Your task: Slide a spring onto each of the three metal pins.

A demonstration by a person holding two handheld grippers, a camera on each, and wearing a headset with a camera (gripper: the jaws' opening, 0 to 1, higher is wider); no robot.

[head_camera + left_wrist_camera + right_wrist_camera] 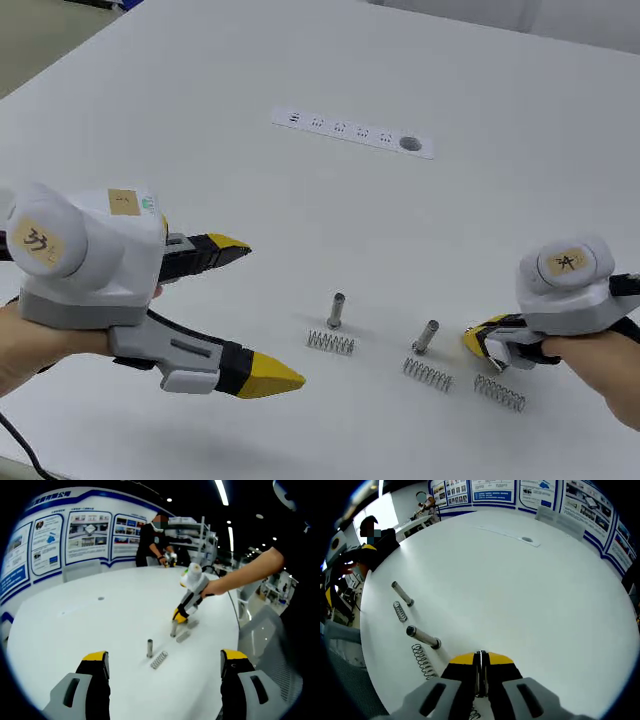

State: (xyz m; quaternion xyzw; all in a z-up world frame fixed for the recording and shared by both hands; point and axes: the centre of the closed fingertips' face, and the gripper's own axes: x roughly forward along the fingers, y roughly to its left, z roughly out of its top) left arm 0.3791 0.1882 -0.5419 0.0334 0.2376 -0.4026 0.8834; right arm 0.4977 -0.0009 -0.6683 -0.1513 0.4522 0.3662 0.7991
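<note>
Right claw [480,657] clamps pin [480,680]; spring [498,392] lies just beside.

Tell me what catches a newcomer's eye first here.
The open left gripper looms large at lower left. Two metal pins stand upright on the white table, springs lying beside them, while the right gripper is shut on a third pin.

The right gripper [480,657] pinches a slim silver metal pin [480,676] between its yellow-tipped black fingers [462,659]. Left of it, on the white surface [530,595], stand a nearer pin [423,638] and a farther pin [401,594] (a coiled wire spring [422,661] lies beside the first, another spring [399,611] beside the second).
</note>
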